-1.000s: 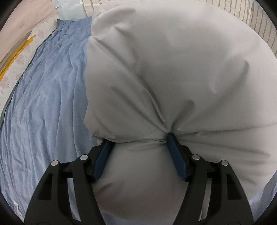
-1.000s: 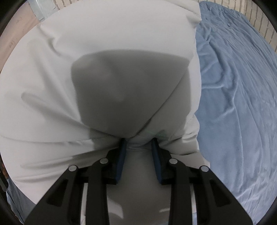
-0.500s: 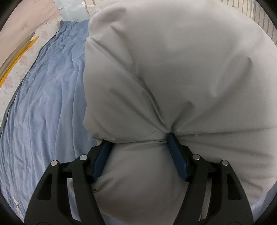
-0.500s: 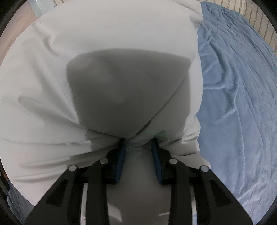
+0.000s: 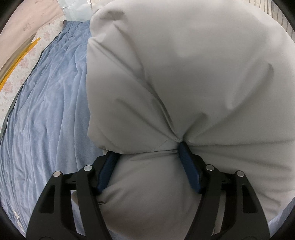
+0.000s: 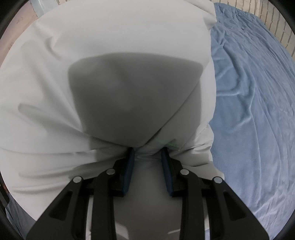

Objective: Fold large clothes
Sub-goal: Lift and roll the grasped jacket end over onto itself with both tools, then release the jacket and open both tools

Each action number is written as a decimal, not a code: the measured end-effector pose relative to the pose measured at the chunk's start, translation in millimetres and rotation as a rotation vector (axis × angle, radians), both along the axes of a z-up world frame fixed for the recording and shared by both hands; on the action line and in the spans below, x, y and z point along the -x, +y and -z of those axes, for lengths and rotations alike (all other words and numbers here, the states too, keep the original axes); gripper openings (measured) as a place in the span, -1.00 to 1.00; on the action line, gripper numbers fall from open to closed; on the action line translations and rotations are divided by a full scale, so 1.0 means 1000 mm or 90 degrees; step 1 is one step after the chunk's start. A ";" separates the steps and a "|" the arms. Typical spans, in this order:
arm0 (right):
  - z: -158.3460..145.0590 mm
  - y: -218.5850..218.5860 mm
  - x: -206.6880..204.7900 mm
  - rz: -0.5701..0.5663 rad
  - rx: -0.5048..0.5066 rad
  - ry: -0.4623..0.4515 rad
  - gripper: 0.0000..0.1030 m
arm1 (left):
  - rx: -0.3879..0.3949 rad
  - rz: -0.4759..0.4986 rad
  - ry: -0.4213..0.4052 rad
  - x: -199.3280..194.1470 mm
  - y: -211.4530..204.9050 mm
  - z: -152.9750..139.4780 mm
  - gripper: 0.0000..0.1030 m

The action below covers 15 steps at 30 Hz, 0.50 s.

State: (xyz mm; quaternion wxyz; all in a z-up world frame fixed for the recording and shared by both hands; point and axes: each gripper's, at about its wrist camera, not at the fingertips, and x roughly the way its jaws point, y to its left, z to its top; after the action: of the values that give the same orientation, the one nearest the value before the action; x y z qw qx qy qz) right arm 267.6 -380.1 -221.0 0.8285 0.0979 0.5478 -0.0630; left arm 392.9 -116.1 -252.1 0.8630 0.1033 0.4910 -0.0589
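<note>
A large puffy light-grey garment [image 5: 193, 77] fills most of both views and lies over a blue blanket [image 5: 48, 118]. My left gripper [image 5: 147, 149] is shut on a thick fold of the garment, which bulges between its blue pads [image 5: 188, 169]. My right gripper [image 6: 148, 151] is shut on another bunched fold of the same grey garment [image 6: 129, 55]. A darker patch shows through the fabric in the right wrist view. The rest of the garment is hidden behind its own bulk.
The blue blanket [image 6: 254, 110] spreads over the bed on both sides. A floral sheet [image 5: 27, 55] with a yellow strip [image 5: 20, 55] lies at the left edge. A pale plastic package [image 5: 77, 11] sits at the far end. A striped wall [image 6: 272, 24] stands behind.
Both grippers have kept their hold. The garment and the left view have shifted slightly forward over the blanket; the fabric bulges a little more.
</note>
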 end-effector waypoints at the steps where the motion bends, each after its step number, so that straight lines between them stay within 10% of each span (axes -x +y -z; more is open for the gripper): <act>1: 0.000 0.000 0.000 0.000 0.000 0.000 -0.42 | -0.001 0.000 0.002 -0.001 0.000 0.000 0.35; 9: -0.010 -0.009 0.013 0.004 -0.010 -0.013 -0.34 | 0.019 0.009 0.015 0.000 0.010 -0.014 0.37; 15: -0.051 -0.038 0.067 0.042 -0.015 -0.121 0.48 | 0.021 0.009 -0.046 0.045 0.042 -0.043 0.80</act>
State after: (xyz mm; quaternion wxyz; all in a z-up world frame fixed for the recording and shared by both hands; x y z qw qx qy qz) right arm 200.3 -418.4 -169.6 0.8731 0.1313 0.4636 -0.0741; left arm 347.5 -74.1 -209.5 0.8814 0.0947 0.4576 -0.0692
